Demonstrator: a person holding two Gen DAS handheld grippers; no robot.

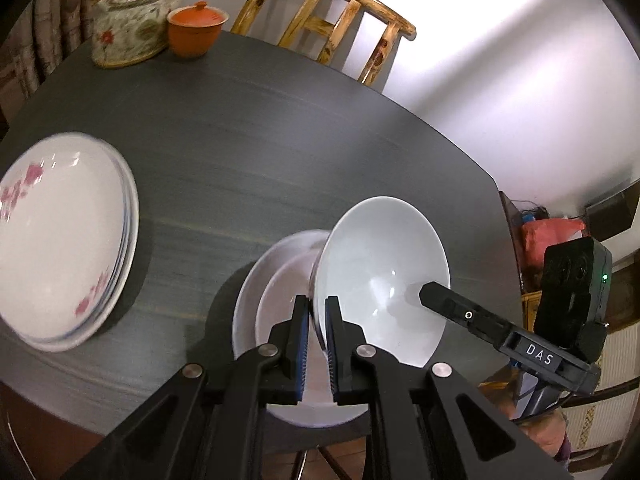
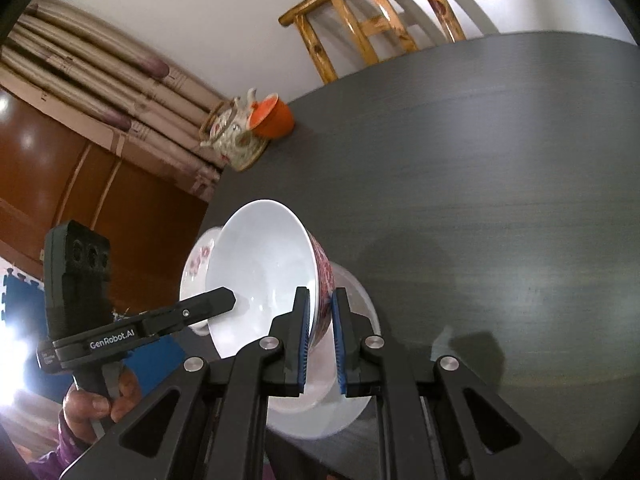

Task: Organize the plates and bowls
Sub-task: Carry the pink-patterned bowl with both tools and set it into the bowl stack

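Both grippers pinch one bowl (image 1: 380, 272) by opposite rims, left gripper (image 1: 318, 344) and right gripper (image 2: 320, 340) nearly closed on it, tilted above another bowl (image 1: 276, 300) near the worktop (image 1: 280, 140) edge; glazed, slippery, breakable, so rim grips suit

Your left hand-held gripper (image 1: 317, 320) has its blue pads closed tight on a thin rim. Your right hand-held gripper (image 2: 321, 316) pinches the same way, opposite it. Your left hand (image 2: 94, 400) wraps the left handle.
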